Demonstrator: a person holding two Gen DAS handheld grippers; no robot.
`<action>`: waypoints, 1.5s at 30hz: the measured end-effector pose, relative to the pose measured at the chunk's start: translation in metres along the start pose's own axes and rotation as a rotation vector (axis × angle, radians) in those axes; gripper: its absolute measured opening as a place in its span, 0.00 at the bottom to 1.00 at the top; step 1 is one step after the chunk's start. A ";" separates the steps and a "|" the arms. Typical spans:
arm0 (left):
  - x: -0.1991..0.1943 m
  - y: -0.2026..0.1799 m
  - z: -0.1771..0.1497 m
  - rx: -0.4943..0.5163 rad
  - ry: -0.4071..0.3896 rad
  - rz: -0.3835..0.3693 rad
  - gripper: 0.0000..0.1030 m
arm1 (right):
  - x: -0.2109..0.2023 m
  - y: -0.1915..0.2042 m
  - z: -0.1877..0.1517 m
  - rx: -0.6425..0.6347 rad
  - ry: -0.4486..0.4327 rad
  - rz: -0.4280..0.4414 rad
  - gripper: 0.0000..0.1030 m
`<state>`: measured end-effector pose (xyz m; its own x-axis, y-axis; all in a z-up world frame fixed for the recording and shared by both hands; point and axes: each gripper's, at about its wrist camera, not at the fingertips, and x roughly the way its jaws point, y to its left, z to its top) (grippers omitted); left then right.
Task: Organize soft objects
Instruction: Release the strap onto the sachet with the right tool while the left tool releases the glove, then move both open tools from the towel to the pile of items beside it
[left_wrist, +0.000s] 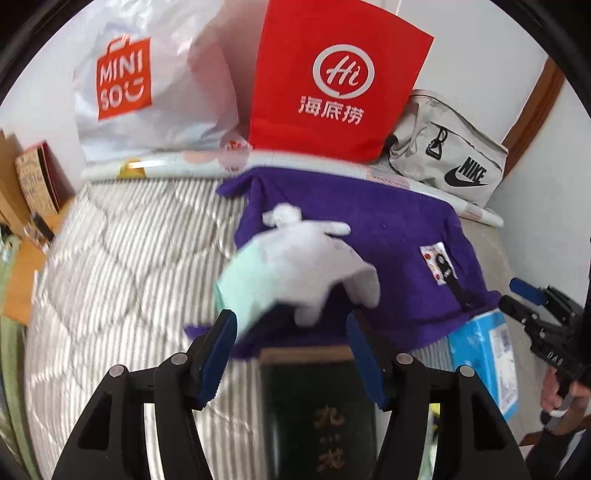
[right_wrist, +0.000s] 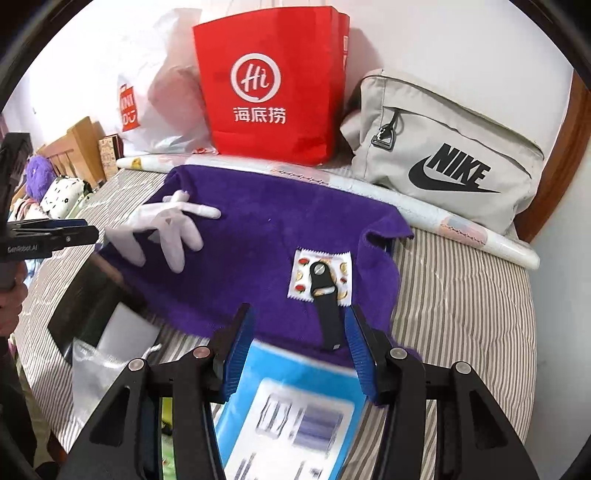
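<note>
Striped bedding (right_wrist: 461, 295) carries our purple towel (right_wrist: 258, 236) spread flat as a sorting base, the white glove (right_wrist: 166, 229) lying on it, so both grippers (left_wrist: 291, 350) (right_wrist: 299, 350) hang open and empty.

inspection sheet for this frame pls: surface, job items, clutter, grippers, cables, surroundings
Surface: striped quilt on a bed.
Job's things: purple towel spread flat; white glove lying on it.
Clutter: black strap and small patterned packet on the towel; blue box and dark box at its near edge.
Grippers: left gripper open, empty; right gripper open, empty.
Cables: nothing seen.
Surroundings: red paper bag, white plastic bag, grey Nike bag against the wall.
</note>
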<state>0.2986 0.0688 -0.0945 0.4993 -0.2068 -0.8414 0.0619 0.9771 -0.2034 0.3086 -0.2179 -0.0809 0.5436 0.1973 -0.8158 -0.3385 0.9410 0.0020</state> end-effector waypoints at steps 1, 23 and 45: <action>-0.001 0.000 -0.003 -0.001 0.000 0.004 0.58 | -0.002 0.001 -0.003 0.000 -0.002 0.001 0.49; 0.042 -0.022 0.012 0.165 -0.037 0.090 0.07 | -0.015 0.021 -0.044 -0.016 0.003 0.037 0.49; 0.059 -0.051 0.029 0.164 0.038 0.030 0.56 | -0.010 0.006 -0.042 0.020 -0.013 0.068 0.49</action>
<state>0.3502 0.0079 -0.1193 0.4698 -0.1758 -0.8651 0.1893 0.9772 -0.0958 0.2690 -0.2252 -0.0973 0.5301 0.2643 -0.8057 -0.3595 0.9306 0.0687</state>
